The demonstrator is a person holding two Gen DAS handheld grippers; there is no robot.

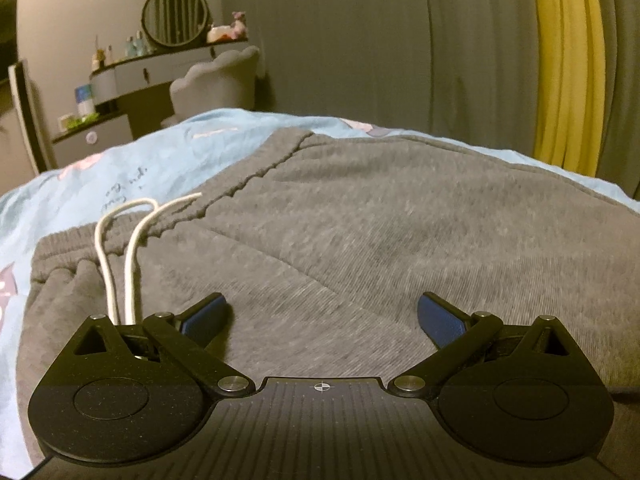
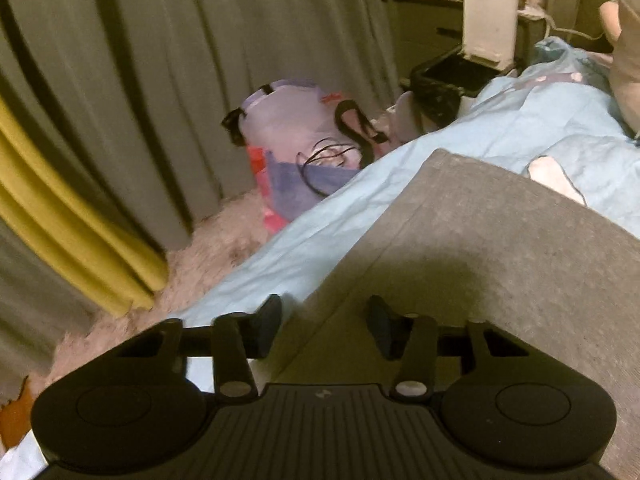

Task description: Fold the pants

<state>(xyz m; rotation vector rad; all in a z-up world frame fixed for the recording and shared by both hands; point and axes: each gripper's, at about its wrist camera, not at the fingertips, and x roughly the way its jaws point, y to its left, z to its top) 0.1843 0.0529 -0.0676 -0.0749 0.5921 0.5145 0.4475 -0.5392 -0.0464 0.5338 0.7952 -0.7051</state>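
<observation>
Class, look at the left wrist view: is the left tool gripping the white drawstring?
No. The left tool is open over the grey pants, and the white drawstring lies loose beside it.

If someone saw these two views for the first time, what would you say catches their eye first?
The grey pants fill the left wrist view, spread over a light blue bedsheet, with a white drawstring looping at the waistband. The left gripper is wide open just above the fabric. In the right wrist view, the right gripper is open at the pants' edge, and a yellow curtain hangs at the left.
</observation>
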